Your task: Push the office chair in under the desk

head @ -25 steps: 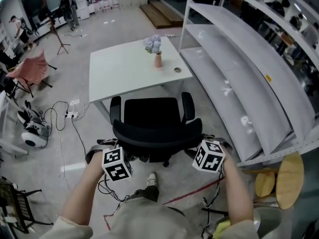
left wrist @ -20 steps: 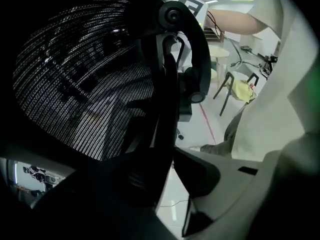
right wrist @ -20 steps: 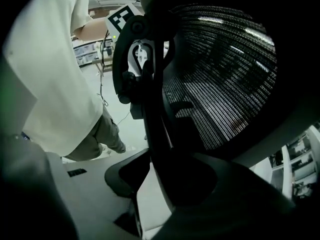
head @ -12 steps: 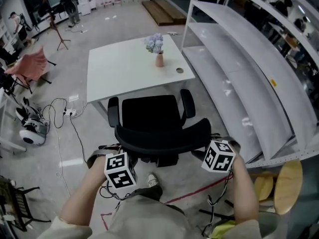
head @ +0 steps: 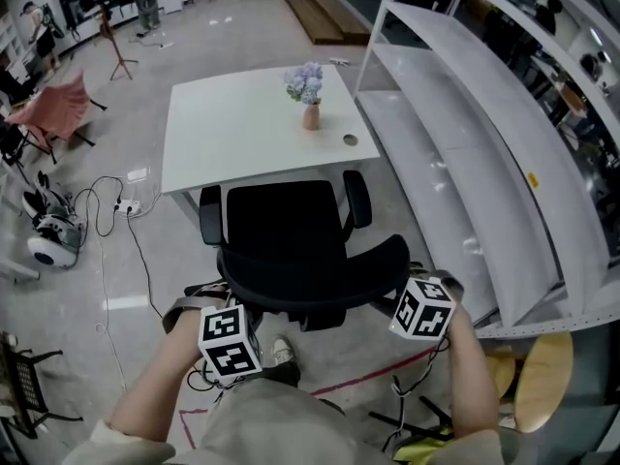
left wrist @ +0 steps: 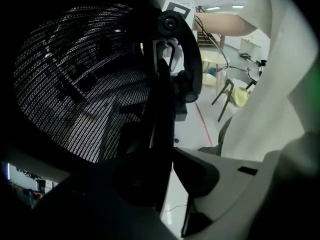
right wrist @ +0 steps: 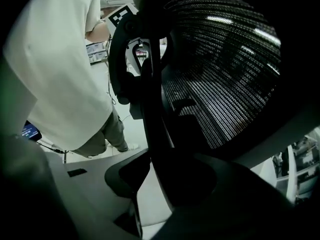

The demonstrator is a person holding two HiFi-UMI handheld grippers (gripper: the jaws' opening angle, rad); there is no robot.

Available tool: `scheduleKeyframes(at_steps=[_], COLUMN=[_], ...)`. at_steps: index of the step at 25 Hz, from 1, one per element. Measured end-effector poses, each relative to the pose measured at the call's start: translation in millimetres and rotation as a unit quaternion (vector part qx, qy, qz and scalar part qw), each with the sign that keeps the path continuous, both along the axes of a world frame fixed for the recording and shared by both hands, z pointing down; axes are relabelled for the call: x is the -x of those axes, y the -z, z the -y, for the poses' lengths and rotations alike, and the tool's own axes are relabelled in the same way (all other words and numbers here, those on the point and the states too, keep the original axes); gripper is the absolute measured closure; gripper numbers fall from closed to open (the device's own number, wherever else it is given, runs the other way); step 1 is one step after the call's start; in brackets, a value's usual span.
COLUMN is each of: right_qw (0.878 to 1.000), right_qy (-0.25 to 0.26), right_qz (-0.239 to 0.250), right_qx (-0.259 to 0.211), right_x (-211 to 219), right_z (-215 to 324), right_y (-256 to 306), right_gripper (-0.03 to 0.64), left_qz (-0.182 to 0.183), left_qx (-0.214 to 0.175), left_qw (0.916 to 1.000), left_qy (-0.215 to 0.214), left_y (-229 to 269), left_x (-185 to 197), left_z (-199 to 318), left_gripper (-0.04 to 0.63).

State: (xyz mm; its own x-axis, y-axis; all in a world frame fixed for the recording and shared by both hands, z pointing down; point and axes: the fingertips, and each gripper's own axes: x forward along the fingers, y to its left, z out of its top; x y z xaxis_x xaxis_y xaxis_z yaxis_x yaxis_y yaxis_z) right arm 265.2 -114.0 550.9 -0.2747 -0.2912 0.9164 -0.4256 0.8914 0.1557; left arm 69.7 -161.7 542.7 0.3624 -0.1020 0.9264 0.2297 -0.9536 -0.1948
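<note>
Left gripper view: the backrest rim of the office chair [left wrist: 85, 74] is clamped in the jaws of the left gripper [left wrist: 167, 176], which have just been closing. The opposite rim is clamped in the right gripper [right wrist: 160, 179] jaws. The seat front is seen at the near edge of the white counter [head: 242, 124].

A big open lab or workshop hall

Bare grey floor [head: 126, 289] spreads wide around one white tabletop [head: 242, 124] with an office chair [head: 286, 226]; tall white metal shelving [head: 465, 153] lines the right side, cables [head: 107, 206] trail loose over the floor, a tripod stand [head: 118, 61] and a pink chair [head: 58, 109] stand far left, and a wooden platform [head: 325, 17] lies farther back
</note>
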Motion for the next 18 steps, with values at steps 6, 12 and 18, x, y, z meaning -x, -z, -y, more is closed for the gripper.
scheduleKeyframes(at_steps=[6,12,18], right_qw=[1.000,0.999,0.998], right_qy=[0.019,0.044,0.061], right_qz=[0.003,0.007,0.010], right_qx=[0.009,0.008,0.003], right_x=[9,14,4], right_z=[3,4,26], right_y=[1,0,-3], right_gripper=[0.488,0.492,0.488], left_qz=[0.007,0.009,-0.024], left_qx=[0.012,0.021,-0.028], left_qw=[0.9999,0.9995,0.9988], left_qy=[0.003,0.020,0.033], left_y=[0,0,-2], left_x=[7,14,5], left_z=[6,5,16], left_gripper=[0.479,0.476,0.474])
